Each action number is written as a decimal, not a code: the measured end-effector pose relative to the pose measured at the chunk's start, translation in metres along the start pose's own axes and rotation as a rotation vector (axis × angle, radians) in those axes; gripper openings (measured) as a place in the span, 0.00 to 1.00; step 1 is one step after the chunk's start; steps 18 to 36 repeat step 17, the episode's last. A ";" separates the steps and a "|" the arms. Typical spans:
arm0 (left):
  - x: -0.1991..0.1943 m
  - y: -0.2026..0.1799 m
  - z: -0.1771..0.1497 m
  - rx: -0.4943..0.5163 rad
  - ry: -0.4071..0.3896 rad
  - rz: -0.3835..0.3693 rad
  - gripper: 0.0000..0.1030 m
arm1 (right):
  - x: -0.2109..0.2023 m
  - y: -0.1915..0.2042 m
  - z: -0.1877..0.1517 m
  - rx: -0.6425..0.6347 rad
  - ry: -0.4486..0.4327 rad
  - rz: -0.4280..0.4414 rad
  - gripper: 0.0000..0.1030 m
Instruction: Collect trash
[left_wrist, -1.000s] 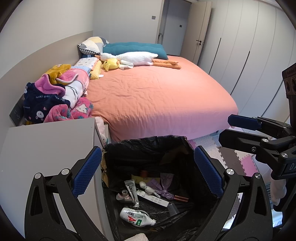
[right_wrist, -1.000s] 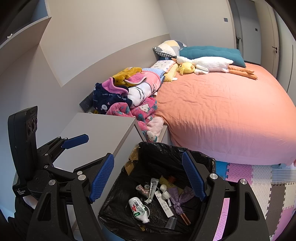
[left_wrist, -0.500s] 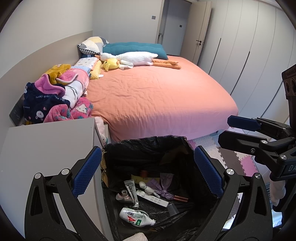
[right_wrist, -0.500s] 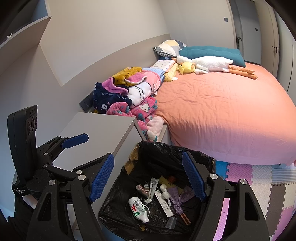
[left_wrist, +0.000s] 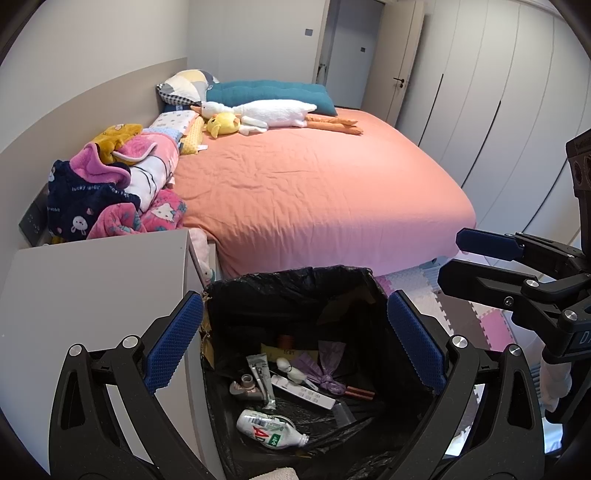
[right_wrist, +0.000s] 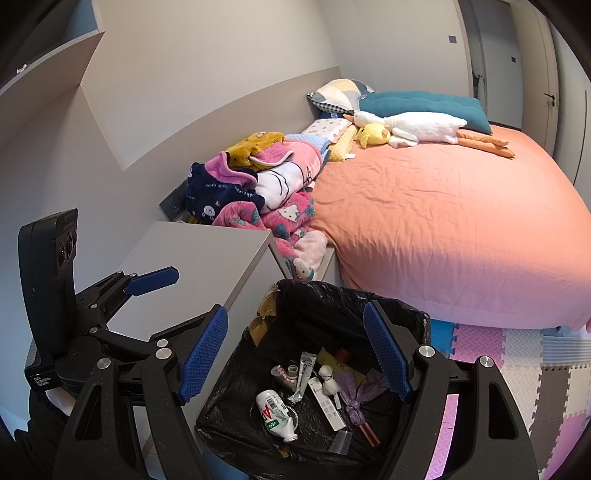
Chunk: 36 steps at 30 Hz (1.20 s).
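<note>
A bin lined with a black bag (left_wrist: 288, 284) (right_wrist: 325, 295) stands on the floor beside the bed. Inside lie a crushed white bottle (left_wrist: 269, 430) (right_wrist: 275, 410), a squeezed tube (left_wrist: 260, 373), a white test strip (left_wrist: 303, 391), a purple knotted bag (left_wrist: 325, 369) and other small litter. My left gripper (left_wrist: 295, 343) is open and empty above the bin. My right gripper (right_wrist: 295, 354) is open and empty above it too. Each gripper shows in the other's view, left gripper (right_wrist: 147, 291), right gripper (left_wrist: 480, 258).
A grey bedside cabinet (left_wrist: 92, 280) stands left of the bin. The bed with an orange sheet (left_wrist: 314, 184) lies behind, with piled blankets (left_wrist: 110, 192) and plush toys (left_wrist: 266, 114). Foam floor tiles (right_wrist: 517, 354) lie to the right. Wardrobe doors (left_wrist: 498, 92) line the far right.
</note>
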<state>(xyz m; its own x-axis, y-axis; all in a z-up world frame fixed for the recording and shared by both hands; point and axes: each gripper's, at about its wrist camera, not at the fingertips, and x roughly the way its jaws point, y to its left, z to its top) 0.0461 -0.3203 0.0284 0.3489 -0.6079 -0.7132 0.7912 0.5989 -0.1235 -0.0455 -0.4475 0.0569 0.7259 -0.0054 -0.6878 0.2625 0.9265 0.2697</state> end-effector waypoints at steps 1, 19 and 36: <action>0.001 0.000 0.000 0.003 0.004 0.002 0.94 | 0.000 -0.001 0.000 0.000 0.000 0.000 0.74; -0.004 -0.010 -0.005 0.040 -0.008 0.027 0.94 | -0.002 -0.002 -0.005 -0.005 -0.002 0.005 0.74; -0.004 -0.010 -0.005 0.040 -0.008 0.027 0.94 | -0.002 -0.002 -0.005 -0.005 -0.002 0.005 0.74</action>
